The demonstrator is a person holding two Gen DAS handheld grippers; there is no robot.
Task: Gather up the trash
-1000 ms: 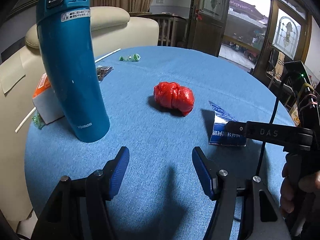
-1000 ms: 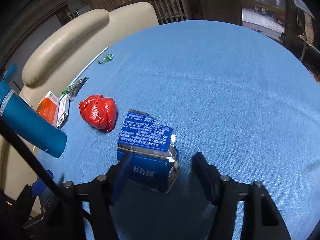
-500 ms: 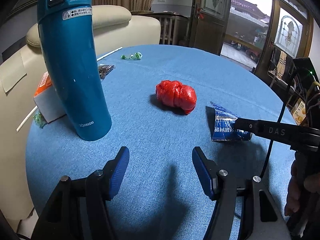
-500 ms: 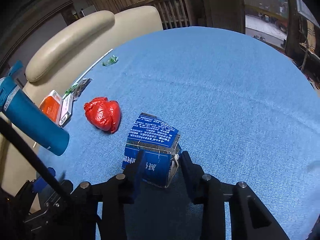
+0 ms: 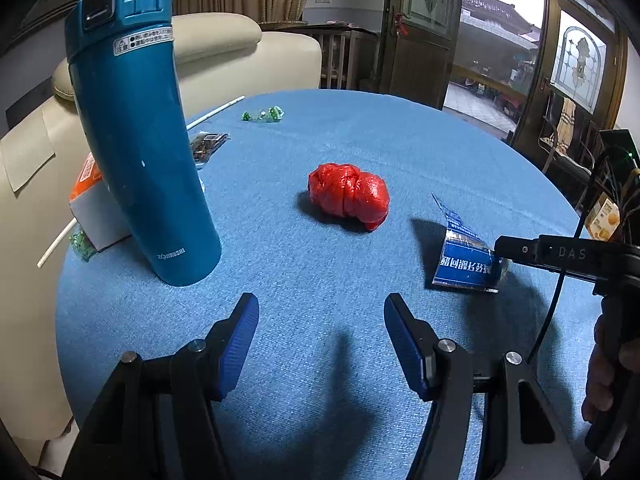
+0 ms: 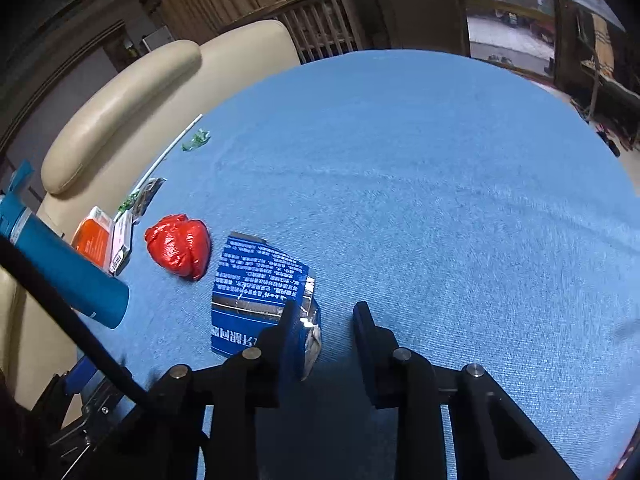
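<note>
A torn blue carton (image 6: 256, 296) lies on the round blue table (image 6: 440, 200); it also shows in the left wrist view (image 5: 464, 260). My right gripper (image 6: 324, 320) is partly open, its left finger against the carton's right edge, the carton mostly outside the jaws to the left. A knotted red plastic bag (image 5: 348, 196) lies mid-table, also in the right wrist view (image 6: 180, 246). My left gripper (image 5: 320, 320) is open and empty, short of the red bag. Green wrappers (image 5: 262, 114) and a white straw (image 5: 216, 112) lie far left.
A tall blue thermos (image 5: 136, 140) stands at the left with an orange-and-white box (image 5: 90, 200) behind it. A dark wrapper (image 5: 206, 144) lies past the thermos. A cream sofa (image 5: 224, 56) sits beyond the table edge.
The right gripper closed on the blue carton, then opened partway and shifted right; the carton now sits left of its jaws. The left gripper has barely moved.
</note>
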